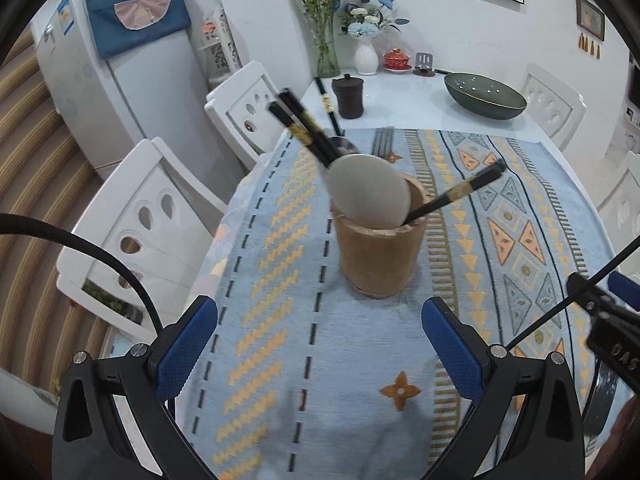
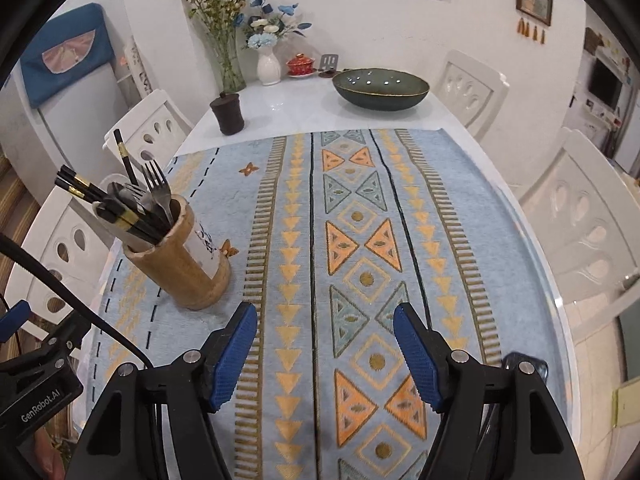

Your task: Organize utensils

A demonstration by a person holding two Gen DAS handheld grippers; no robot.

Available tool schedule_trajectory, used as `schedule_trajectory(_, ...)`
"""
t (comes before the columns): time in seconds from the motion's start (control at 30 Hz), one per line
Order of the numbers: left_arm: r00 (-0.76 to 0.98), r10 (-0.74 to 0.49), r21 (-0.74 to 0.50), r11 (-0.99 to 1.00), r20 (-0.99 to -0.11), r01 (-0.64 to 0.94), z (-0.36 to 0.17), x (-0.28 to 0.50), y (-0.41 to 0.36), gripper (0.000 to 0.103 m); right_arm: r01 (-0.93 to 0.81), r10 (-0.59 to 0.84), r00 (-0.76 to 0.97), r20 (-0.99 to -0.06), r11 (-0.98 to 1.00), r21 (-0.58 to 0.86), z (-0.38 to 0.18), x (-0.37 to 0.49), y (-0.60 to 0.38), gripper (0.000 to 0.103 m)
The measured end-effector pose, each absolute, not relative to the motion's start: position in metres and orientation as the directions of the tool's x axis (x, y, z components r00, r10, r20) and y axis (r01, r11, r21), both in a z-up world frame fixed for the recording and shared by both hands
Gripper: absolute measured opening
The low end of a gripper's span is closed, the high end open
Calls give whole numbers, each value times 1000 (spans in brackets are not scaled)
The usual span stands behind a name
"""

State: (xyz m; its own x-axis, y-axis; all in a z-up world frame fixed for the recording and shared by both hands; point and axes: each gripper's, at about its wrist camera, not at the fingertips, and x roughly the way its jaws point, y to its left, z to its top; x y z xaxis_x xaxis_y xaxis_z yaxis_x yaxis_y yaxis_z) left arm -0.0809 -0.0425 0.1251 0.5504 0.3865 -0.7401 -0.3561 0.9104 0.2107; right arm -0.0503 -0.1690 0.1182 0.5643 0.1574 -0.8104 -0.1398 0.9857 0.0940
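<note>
Both grippers, left [image 1: 320, 352] & right [image 2: 325, 354], hang wide open w/ nothing between the jaws, over the patterned cloth [image 2: 360, 240]. Bamboo holder [image 2: 184, 264] sits near the cloth's left edge, already stuffed w/ chopsticks [image 2: 100, 204], forks [image 2: 158, 188] & a pale spoon [image 1: 370, 190]. Looks about done; if pulling back, keep clear of the jutting chopstick ends. Dark lidded cup [image 2: 228, 114] & green bowl [image 2: 380, 90] stand well apart at the far end.

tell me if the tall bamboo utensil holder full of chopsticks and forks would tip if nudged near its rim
Probably yes: the tall bamboo utensil holder stands narrow on the soft woven blue table runner. The black chopsticks lean far out one side, likely shifting weight that way. It looks rigid, not fragile.
</note>
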Motion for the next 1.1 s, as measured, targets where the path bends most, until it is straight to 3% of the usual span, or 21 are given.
schedule_trajectory(0.4, 531, 393, 205, 903, -750, -379, 124, -77, -62, 102, -223, 216, 541, -813, 969, 109, 111, -36, -170, 68)
schedule_trajectory(0.73, 531, 338, 141, 916, -778, -376, 113, -82, -50, 102, -184, 197, 511, -837, 976, 117, 99, -39, -170, 68)
schedule_trajectory(1.1, 548, 337, 164, 926, -766, -339, 119, -77, -38, 102, -143, 172, 523, -835, 983, 113, 104, -48, -149, 68)
